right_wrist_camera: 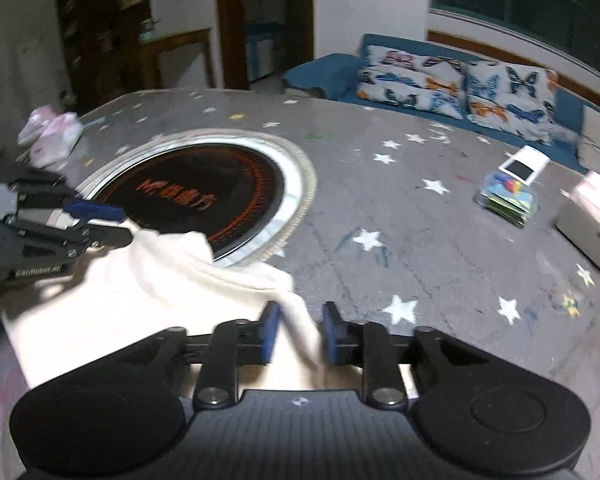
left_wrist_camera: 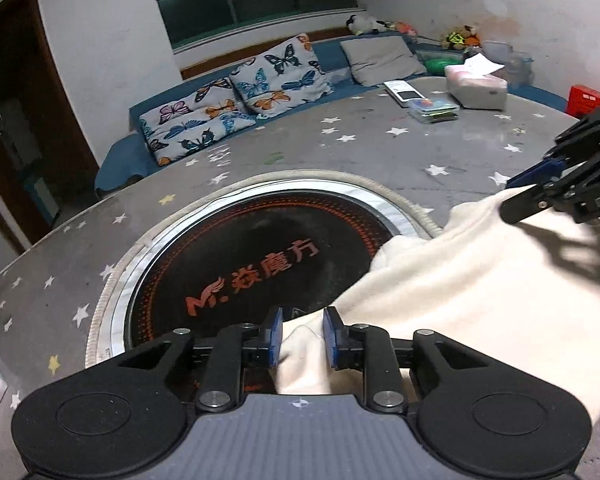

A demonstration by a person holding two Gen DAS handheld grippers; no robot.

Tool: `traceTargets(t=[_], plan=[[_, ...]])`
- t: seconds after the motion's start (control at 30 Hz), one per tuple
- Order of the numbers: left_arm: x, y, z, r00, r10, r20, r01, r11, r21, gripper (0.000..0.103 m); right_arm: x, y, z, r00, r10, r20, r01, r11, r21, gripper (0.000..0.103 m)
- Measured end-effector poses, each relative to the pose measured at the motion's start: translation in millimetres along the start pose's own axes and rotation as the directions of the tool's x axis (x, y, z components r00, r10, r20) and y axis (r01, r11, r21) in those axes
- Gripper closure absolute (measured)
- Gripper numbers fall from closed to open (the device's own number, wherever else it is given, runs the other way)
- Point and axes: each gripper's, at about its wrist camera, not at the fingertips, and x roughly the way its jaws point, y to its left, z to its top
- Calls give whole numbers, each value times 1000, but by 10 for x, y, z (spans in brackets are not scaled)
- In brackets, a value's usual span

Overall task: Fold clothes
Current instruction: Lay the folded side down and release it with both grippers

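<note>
Left wrist view: the left gripper (left_wrist_camera: 299, 336) has its 2 blue pads a narrow gap apart with a fold of the cream garment (left_wrist_camera: 472, 292) bunched between them; contact on both pads looks likely. The garment drapes over the near-right rim of the round black hotplate (left_wrist_camera: 256, 264) set into the star-patterned tablecloth (left_wrist_camera: 380, 140). The right gripper (left_wrist_camera: 518, 196) meets the garment's far corner, right of the hotplate. Beyond the hotplate the cloth is bare up to a white device (left_wrist_camera: 404, 90), a clear box (left_wrist_camera: 434, 108) and a tissue box (left_wrist_camera: 478, 86) near the far edge, with the butterfly cushions (left_wrist_camera: 236, 100) behind.

Right wrist view: the right gripper (right_wrist_camera: 298, 330) has its pads similarly narrow, pinching a cream corner. The garment (right_wrist_camera: 140, 292) covers the hotplate (right_wrist_camera: 192, 196) rim on its near side. Only this view shows pink packets (right_wrist_camera: 52, 132) left of the hotplate at the table edge, and open starred cloth (right_wrist_camera: 420, 240) to its right.
</note>
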Motion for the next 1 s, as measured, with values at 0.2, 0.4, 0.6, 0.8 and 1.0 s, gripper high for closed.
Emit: traceTargets(t=[0.2, 0.4, 0.6, 0.8, 1.0], plan=[[-240, 21, 116, 999, -9, 49, 12, 998, -65, 78, -256, -18, 90, 998, -7, 65, 4, 998, 55, 77], [-246, -248, 274, 991, -113, 74, 117, 991, -59, 85, -115, 180, 194, 995, 63, 74, -67, 996, 55, 80], [4, -396, 352, 990, -138, 36, 141, 985, -97, 88, 177, 282, 125, 999, 44, 21, -45, 998, 40, 82], [117, -397, 275, 994, -107, 15, 108, 989, -98, 86, 194, 303, 136, 999, 23, 28, -23, 1000, 18, 83], [118, -389, 265, 995, -102, 20, 104, 989, -104, 85, 251, 299, 162, 999, 30, 24, -30, 999, 28, 83]])
